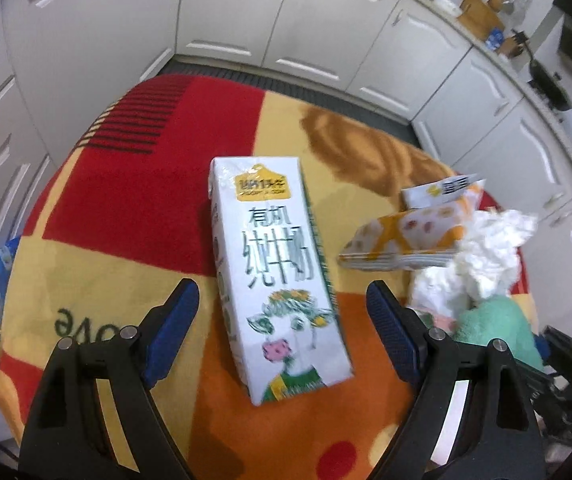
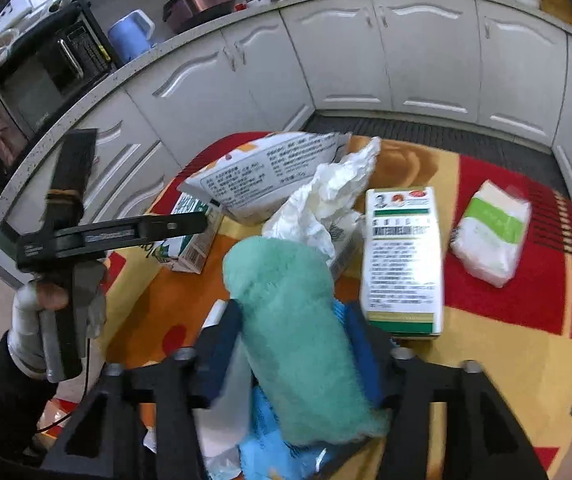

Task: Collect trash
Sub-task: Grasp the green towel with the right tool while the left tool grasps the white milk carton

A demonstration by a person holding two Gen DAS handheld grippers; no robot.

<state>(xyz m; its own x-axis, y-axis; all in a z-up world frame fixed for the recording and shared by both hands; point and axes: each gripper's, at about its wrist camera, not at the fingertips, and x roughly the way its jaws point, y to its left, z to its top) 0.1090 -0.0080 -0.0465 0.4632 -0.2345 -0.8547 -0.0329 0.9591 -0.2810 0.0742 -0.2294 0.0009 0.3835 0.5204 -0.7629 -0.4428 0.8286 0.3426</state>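
Observation:
A white milk carton (image 1: 276, 268) with a cow drawing lies flat on the red, yellow and orange cloth (image 1: 126, 200). My left gripper (image 1: 284, 312) is open, its blue pads either side of the carton's lower half, not touching it. My right gripper (image 2: 291, 344) is shut on a rolled green towel (image 2: 297, 332), which also shows in the left wrist view (image 1: 493, 328). Crumpled white tissue (image 2: 325, 200) lies just beyond the towel. The milk carton shows partly behind the left gripper in the right wrist view (image 2: 188, 240).
An orange patterned snack bag (image 1: 413, 232) lies right of the carton, and a white box with printed text (image 2: 403, 260) and a green-and-white tissue pack (image 2: 491, 232) lie on the cloth. Blue and white plastic (image 2: 270, 420) hangs under the towel. White kitchen cabinets (image 2: 365, 52) ring the table.

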